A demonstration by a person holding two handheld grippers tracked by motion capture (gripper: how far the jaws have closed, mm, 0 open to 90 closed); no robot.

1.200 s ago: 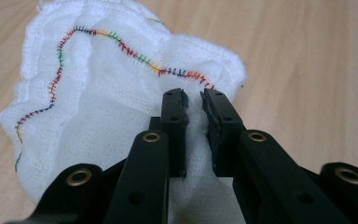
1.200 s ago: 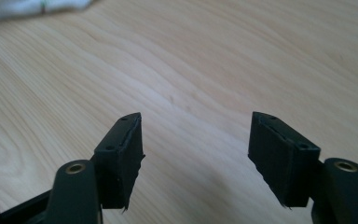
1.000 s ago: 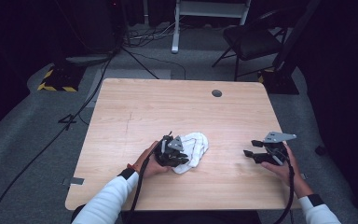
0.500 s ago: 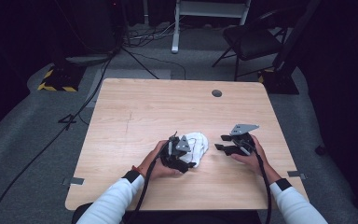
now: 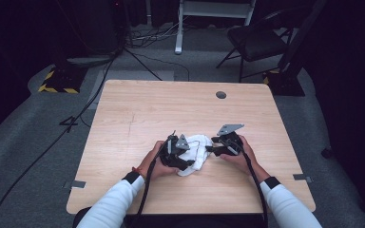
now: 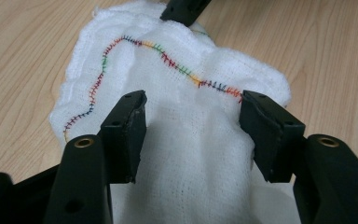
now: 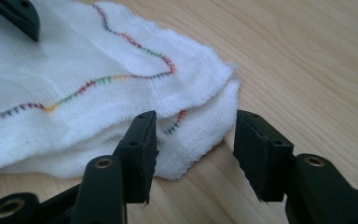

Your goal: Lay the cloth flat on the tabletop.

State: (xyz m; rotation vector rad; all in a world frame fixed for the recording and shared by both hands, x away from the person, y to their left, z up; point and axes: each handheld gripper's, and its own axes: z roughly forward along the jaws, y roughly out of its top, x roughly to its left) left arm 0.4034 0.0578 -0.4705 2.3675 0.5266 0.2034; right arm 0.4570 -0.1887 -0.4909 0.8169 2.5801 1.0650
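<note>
A white cloth (image 5: 197, 151) with rainbow-coloured stitching lies crumpled on the wooden table (image 5: 133, 114), near its front middle. My left gripper (image 5: 184, 161) rests over the cloth's left part; in the left gripper view its jaws stand open astride the cloth (image 6: 186, 107), and the tip of the other gripper (image 6: 184, 9) pokes in at the top. My right gripper (image 5: 210, 148) is at the cloth's right edge. In the right gripper view it (image 7: 193, 140) is open, its jaws straddling the folded corner of the cloth (image 7: 121, 93).
A round cable hole (image 5: 221, 95) sits in the table near the far edge. Beyond the table are a black chair (image 5: 256, 42), a white stand (image 5: 214, 19) and cables on the grey floor (image 5: 38, 137). Tape marks (image 5: 76, 184) are stuck at the table's front corners.
My right gripper has moved left from the table's right side up to the cloth's right edge. My left gripper has stayed on the cloth, shifting only slightly.
</note>
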